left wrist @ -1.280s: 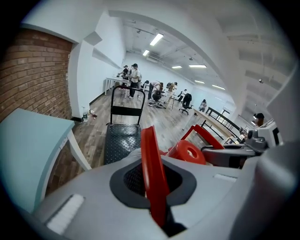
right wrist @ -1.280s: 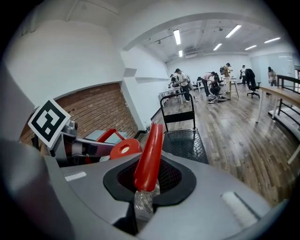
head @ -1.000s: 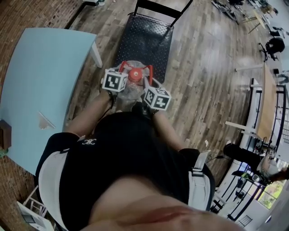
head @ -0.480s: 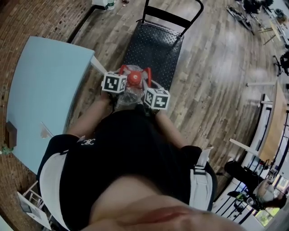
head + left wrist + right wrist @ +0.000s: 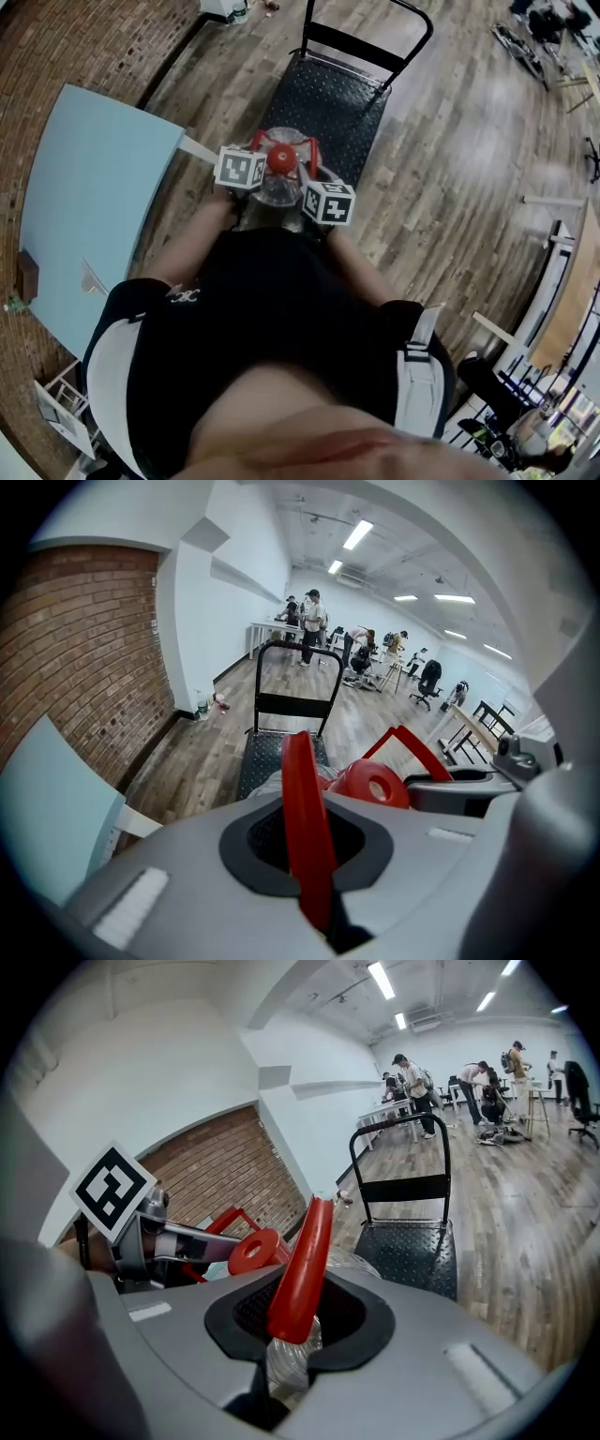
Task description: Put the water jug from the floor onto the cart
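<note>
Left gripper (image 5: 305,850): clamped tight on one arm of the red carry handle (image 5: 302,817). Right gripper (image 5: 295,1321): has the other arm of that handle between its jaws, and those jaws are opening. The pads look to be bearing on it at this moment, so I read it as a loosening grip, not a let-go.

The clear plastic water jug (image 5: 277,192) with its round red cap (image 5: 279,158) hangs between the two grippers, off the floor, over the near end of the cart. Can't tell from the head view whether its base touches the deck. One gripper per handle arm makes sense: the load is split and the jug stays upright with the cap on top. Both grippers tilt down and inward toward the cap.

The black diamond-plate platform cart (image 5: 347,98) sits just beyond the jug. I see nothing on its deck. The black tubular push handle (image 5: 370,42) stands at the far end, well away from the jug.

On the left is a light blue table (image 5: 84,187), with its white table leg (image 5: 197,148) near the cart's near-left corner. That's the only thing close enough to snag. The brick wall (image 5: 84,649) runs along the left, and there's wood plank floor (image 5: 469,169) to the right. People (image 5: 309,621) stand at benches at the far end of the room, not in the way.

My read: set-down phase. The risk is the jug tipping if the right side frees before the base is seated.
</note>
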`<state>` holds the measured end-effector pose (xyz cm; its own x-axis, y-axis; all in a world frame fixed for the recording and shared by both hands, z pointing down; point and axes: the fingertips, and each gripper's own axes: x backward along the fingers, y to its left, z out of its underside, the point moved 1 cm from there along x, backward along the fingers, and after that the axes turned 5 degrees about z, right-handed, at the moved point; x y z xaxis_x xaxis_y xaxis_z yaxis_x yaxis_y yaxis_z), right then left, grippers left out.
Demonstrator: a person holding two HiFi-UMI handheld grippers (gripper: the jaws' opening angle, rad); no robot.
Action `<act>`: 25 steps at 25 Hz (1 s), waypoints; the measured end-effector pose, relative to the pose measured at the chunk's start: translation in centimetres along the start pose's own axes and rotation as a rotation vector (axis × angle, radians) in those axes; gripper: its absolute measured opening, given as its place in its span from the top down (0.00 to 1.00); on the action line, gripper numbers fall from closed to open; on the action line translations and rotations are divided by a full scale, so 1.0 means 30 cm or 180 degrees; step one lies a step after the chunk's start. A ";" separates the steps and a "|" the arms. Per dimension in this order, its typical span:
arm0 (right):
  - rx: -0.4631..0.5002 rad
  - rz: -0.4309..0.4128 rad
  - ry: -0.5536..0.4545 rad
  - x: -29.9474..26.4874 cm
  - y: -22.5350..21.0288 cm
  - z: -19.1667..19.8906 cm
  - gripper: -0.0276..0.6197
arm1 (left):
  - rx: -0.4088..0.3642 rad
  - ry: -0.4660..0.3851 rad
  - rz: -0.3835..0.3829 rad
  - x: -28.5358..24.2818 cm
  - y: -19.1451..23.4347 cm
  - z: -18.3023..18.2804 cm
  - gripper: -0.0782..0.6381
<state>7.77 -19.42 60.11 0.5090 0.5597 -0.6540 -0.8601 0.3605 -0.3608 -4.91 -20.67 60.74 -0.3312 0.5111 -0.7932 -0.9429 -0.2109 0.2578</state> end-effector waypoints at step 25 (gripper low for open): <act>-0.0353 0.0412 0.0223 -0.237 -0.155 -0.113 0.84 | -0.0036 0.0359 0.0282 -0.250 0.107 -0.161 0.87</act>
<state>8.03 -27.59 64.18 0.3935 0.5413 -0.7431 -0.9187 0.2021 -0.3392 -5.28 -29.21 64.87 -0.4064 0.3934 -0.8247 -0.9095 -0.2606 0.3239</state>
